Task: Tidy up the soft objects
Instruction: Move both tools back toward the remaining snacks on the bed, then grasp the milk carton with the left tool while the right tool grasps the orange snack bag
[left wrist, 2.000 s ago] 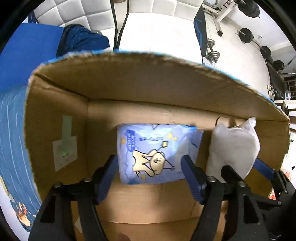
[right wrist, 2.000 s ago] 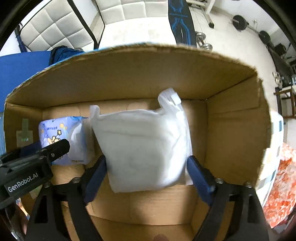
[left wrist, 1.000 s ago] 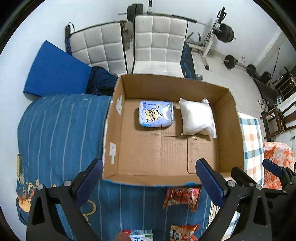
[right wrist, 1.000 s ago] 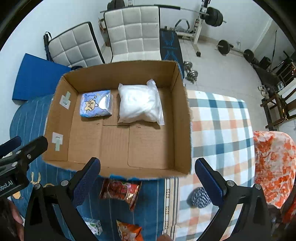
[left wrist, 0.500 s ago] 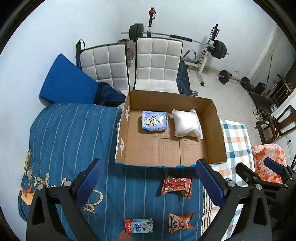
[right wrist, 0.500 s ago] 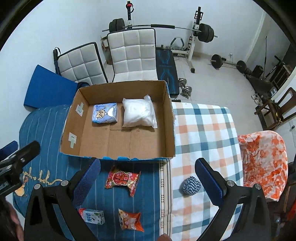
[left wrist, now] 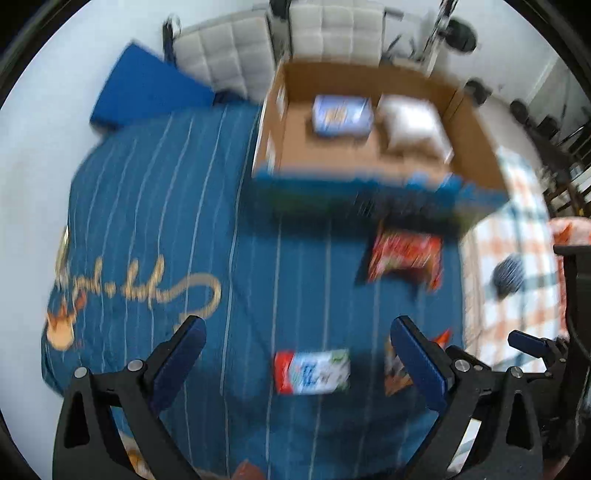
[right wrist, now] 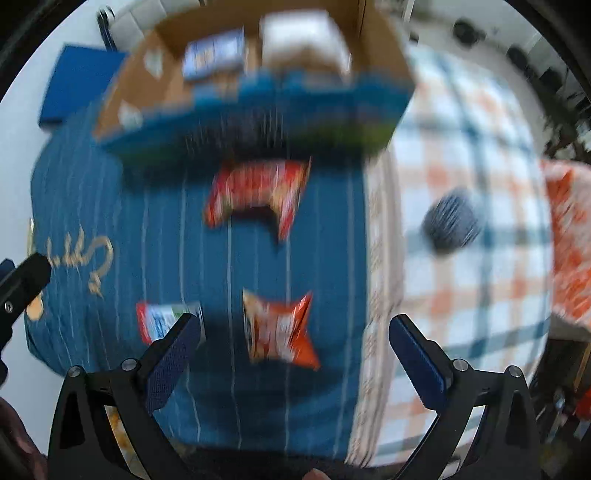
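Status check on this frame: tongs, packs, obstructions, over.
Left tongs and right tongs open, empty. Two packs in cardboard box; orange snack bag ahead of right tongs. Nothing blocking.

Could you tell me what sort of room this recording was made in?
Probably a spare room at home doubling as a gym: a bed under a blue striped quilt, white padded benches behind it, and a weight plate on its rack.

Bright even indoor light, heavy motion blur across both views, fisheye-bent edges, dark corners.
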Action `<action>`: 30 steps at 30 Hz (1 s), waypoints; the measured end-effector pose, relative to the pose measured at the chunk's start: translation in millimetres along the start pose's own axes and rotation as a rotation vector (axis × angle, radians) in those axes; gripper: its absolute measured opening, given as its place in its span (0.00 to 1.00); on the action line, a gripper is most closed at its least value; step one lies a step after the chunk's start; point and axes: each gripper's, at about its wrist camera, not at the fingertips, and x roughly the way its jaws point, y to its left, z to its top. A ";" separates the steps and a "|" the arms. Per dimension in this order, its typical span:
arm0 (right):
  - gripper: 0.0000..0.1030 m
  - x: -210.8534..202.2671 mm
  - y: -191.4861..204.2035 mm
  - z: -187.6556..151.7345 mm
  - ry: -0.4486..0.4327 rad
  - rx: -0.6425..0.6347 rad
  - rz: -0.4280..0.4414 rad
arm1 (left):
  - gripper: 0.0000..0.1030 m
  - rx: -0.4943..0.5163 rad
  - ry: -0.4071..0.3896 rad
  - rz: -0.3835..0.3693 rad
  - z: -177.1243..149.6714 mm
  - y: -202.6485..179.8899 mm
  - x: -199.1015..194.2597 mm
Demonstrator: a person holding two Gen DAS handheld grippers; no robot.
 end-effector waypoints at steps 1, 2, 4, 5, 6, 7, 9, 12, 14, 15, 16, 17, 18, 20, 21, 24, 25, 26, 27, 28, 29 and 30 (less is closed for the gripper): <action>1.00 14.4 0.6 -5.3 0.029 0.003 0.005 | 0.99 -0.004 0.027 0.008 -7.3 2.1 9.9; 1.00 27.4 2.4 -10.2 0.050 0.005 0.005 | 0.99 -0.010 0.058 0.016 -14.7 4.4 21.5; 1.00 47.8 6.6 -18.2 0.076 0.002 -0.009 | 0.99 -0.029 0.112 0.029 -29.8 9.6 41.8; 0.99 56.5 8.7 -20.5 0.083 0.002 -0.013 | 0.99 -0.039 0.135 0.035 -35.1 12.1 50.7; 0.94 63.6 11.3 -22.5 0.095 0.000 -0.016 | 0.99 -0.050 0.158 0.038 -42.1 14.1 59.1; 0.90 70.7 14.1 -24.5 0.109 -0.004 -0.019 | 0.99 -0.059 0.174 0.037 -45.4 16.2 64.7; 0.72 88.3 21.3 -29.0 0.152 -0.025 -0.035 | 0.99 -0.076 0.204 0.034 -52.2 18.6 78.0; 0.55 102.2 27.5 -34.5 0.163 -0.049 -0.058 | 0.99 -0.075 0.238 0.030 -55.9 16.7 93.4; 0.53 102.0 27.3 -37.4 0.154 -0.055 -0.053 | 0.99 -0.067 0.265 0.022 -56.9 13.0 105.9; 0.52 101.8 25.8 -38.4 0.156 -0.053 -0.046 | 0.99 -0.064 0.283 0.012 -57.5 10.4 114.8; 0.51 101.3 23.9 -39.1 0.156 -0.051 -0.045 | 0.99 -0.058 0.302 -0.001 -58.4 7.2 124.4; 0.51 100.1 20.7 -39.8 0.152 -0.047 -0.054 | 0.99 -0.053 0.317 -0.010 -59.0 5.0 131.2; 0.51 97.4 16.7 -38.5 0.147 -0.044 -0.061 | 0.99 -0.041 0.345 -0.016 -60.4 1.1 142.1; 0.51 94.4 8.7 -38.5 0.148 -0.037 -0.068 | 1.00 -0.030 0.383 -0.046 -63.2 -4.8 159.0; 0.51 93.7 4.6 -38.5 0.155 -0.030 -0.067 | 1.00 -0.046 0.378 -0.073 -62.4 -4.5 161.3; 0.51 92.8 -1.6 -39.5 0.161 -0.023 -0.066 | 1.00 -0.052 0.415 -0.070 -62.8 -5.6 177.1; 0.51 92.9 -2.0 -40.0 0.163 -0.021 -0.065 | 1.00 -0.058 0.426 -0.073 -64.4 -5.2 182.6; 0.51 92.5 -2.5 -40.4 0.165 -0.019 -0.065 | 1.00 -0.066 0.442 -0.073 -67.1 -4.3 189.2; 0.51 92.6 -3.9 -40.3 0.166 -0.021 -0.067 | 1.00 -0.079 0.455 -0.089 -70.1 -2.5 195.4; 0.50 92.3 -2.7 -41.0 0.166 -0.025 -0.070 | 1.00 -0.086 0.443 -0.094 -71.8 -1.5 197.0; 0.50 91.8 -1.1 -42.4 0.164 -0.033 -0.075 | 1.00 -0.085 0.431 -0.092 -71.3 -0.8 197.1; 0.50 91.3 3.1 -40.6 0.165 -0.038 -0.078 | 0.97 -0.081 0.415 -0.087 -71.9 -1.6 196.4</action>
